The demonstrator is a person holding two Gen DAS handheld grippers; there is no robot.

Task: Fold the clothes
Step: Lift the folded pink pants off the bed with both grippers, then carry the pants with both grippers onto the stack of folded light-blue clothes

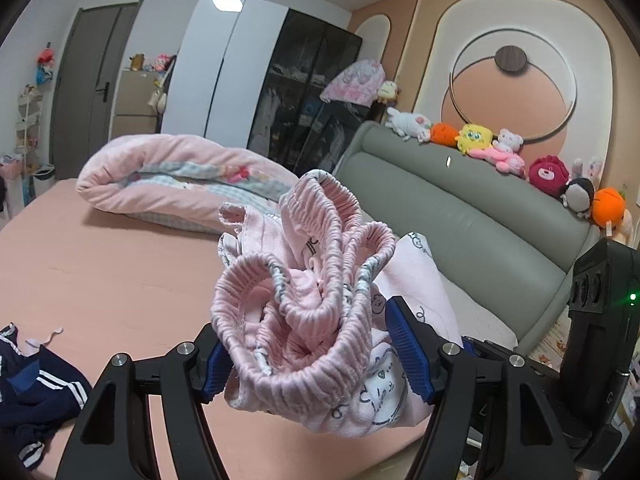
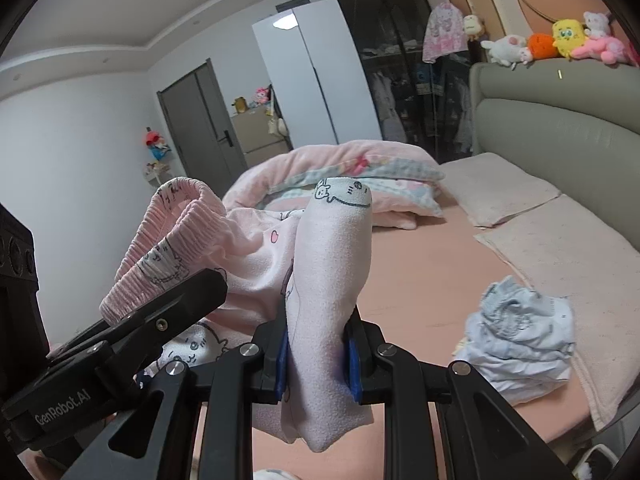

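Pink pyjama trousers with cartoon prints are held in the air between both grippers above the bed. My left gripper (image 1: 316, 356) is shut on their bunched elastic waistband (image 1: 304, 312), which fills the space between the blue pads. My right gripper (image 2: 320, 356) is shut on a fold of the trousers' pink fabric (image 2: 332, 264), which sticks up past the fingers. In the right wrist view the left gripper's black body (image 2: 132, 340) lies close at the left with the waistband (image 2: 160, 248) beside it.
A peach-sheeted bed (image 1: 100, 272) lies below. A rolled pink quilt (image 1: 172, 176) sits at its far side. Dark navy clothes with white stripes (image 1: 32, 396) lie at the left edge. A crumpled light-blue garment (image 2: 520, 340) lies at the right. A grey headboard (image 1: 460, 208) carries plush toys.
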